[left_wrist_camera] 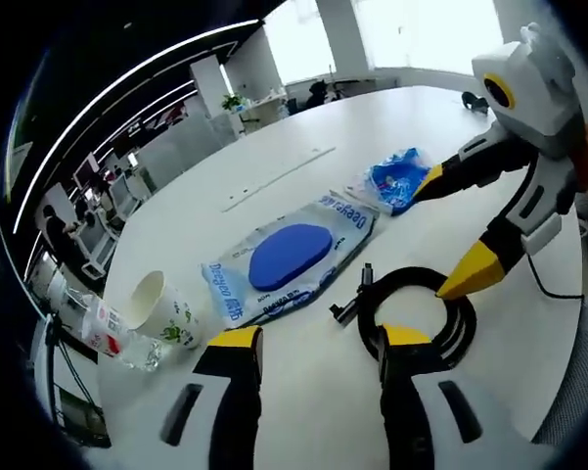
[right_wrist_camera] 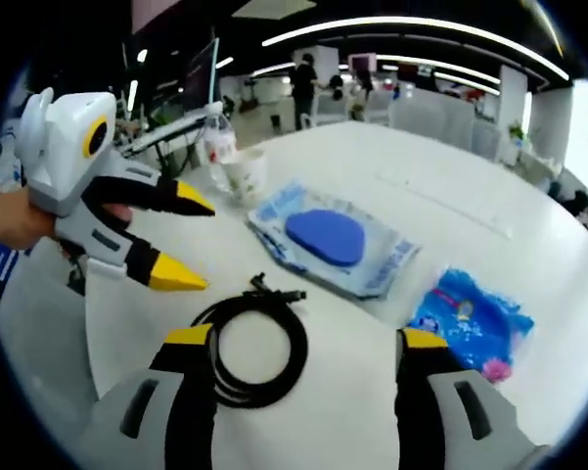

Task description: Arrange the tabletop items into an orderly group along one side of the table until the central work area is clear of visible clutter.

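Right gripper view: right gripper [right_wrist_camera: 303,343] gaped over coiled black cable [right_wrist_camera: 254,348] at lower centre; left gripper [right_wrist_camera: 194,240], upper left, also gaped.

My left gripper [right_wrist_camera: 186,240] jaws parted, yellow tips hovering just above and beside coiled black cable [right_wrist_camera: 254,348], nothing between them. My hand [right_wrist_camera: 20,217] wraps its body. My right gripper [left_wrist_camera: 455,230] jaws spread wide, lower tip at cable's rim, upper tip well past it.

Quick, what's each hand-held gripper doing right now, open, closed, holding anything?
Left hand-held gripper: open, holding nothing, over the coiled black cable.
Right hand-held gripper: open, empty.
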Demonstrator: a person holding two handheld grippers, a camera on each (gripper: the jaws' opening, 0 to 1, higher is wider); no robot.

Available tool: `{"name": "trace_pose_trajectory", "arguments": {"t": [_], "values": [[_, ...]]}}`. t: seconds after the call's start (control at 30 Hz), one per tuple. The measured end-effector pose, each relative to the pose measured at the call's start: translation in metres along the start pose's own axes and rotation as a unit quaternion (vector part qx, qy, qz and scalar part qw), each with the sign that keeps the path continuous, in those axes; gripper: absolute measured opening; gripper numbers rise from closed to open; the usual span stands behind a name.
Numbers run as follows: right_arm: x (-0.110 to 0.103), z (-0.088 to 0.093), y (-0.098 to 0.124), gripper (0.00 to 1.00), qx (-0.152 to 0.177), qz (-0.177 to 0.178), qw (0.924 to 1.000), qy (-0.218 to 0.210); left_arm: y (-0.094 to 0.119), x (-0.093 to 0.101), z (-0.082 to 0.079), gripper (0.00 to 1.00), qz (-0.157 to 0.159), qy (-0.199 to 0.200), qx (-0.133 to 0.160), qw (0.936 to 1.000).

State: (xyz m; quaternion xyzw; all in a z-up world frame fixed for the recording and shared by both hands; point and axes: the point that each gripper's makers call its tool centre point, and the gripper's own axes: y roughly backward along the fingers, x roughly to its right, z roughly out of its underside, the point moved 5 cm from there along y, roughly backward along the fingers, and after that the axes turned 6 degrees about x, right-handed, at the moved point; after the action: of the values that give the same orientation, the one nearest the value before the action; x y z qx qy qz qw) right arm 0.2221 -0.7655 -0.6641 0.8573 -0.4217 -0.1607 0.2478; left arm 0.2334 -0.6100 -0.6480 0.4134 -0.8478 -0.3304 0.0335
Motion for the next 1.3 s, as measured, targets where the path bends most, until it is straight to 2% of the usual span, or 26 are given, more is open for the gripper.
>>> {"name": "trace_pose_trajectory", "arguments": {"t": [0.1, 0.13, 0.23, 0.33, 0.53, 0.63, 0.73, 0.87, 0.93, 1.0, 1.07, 1.3], "values": [[0.004, -0.002, 0.005, 0.89, 0.006, 0.024, 0.9996, 0.016, 0.004, 0.0, 0.001, 0.55, -0.005, -0.001, 0.005, 1.0], [0.004, -0.002, 0.007, 0.92, 0.007, 0.024, 0.9996, 0.015, 0.006, -0.002, 0.001, 0.61, -0.011, -0.002, 0.008, 0.9999], [0.003, -0.003, 0.015, 0.92, 0.008, 0.022, 0.9996, 0.016, 0.008, -0.003, 0.001, 0.72, -0.017, -0.004, 0.017, 0.9997], [0.003, -0.002, 0.019, 0.95, 0.011, 0.024, 0.9995, 0.017, 0.014, -0.004, 0.0, 0.76, -0.025, -0.01, 0.027, 0.9993], [0.0, -0.005, 0.027, 1.0, 0.014, 0.034, 0.999, 0.024, 0.02, 0.001, 0.002, 0.97, -0.017, 0.009, 0.034, 0.9992], [-0.002, -0.007, 0.035, 1.0, 0.022, 0.034, 0.9987, 0.032, 0.026, 0.0, 0.005, 0.98, -0.027, 0.005, 0.038, 0.9989], [-0.001, -0.006, 0.042, 1.0, 0.024, 0.034, 0.9986, 0.033, 0.03, -0.001, 0.008, 0.99, -0.032, 0.023, 0.045, 0.9982], [0.004, -0.005, 0.052, 1.0, 0.042, 0.057, 0.9975, 0.008, 0.04, -0.001, 0.008, 0.99, -0.031, 0.039, 0.056, 0.9972], [0.009, -0.007, 0.059, 1.0, 0.047, 0.079, 0.9957, 0.002, 0.048, -0.007, 0.007, 0.95, -0.045, 0.031, 0.07, 0.9961], [0.008, -0.011, 0.064, 1.0, 0.066, 0.079, 0.9947, -0.006, 0.055, -0.01, 0.008, 0.96, -0.048, 0.04, 0.076, 0.9951], [0.008, -0.012, 0.068, 1.0, 0.067, 0.082, 0.9944, -0.01, 0.059, -0.013, 0.014, 0.99, -0.05, 0.056, 0.068, 0.9948], [0.007, -0.011, 0.082, 1.0, 0.071, 0.095, 0.9928, -0.014, 0.073, -0.022, 0.021, 0.99, -0.053, 0.059, 0.068, 0.9945]]}}
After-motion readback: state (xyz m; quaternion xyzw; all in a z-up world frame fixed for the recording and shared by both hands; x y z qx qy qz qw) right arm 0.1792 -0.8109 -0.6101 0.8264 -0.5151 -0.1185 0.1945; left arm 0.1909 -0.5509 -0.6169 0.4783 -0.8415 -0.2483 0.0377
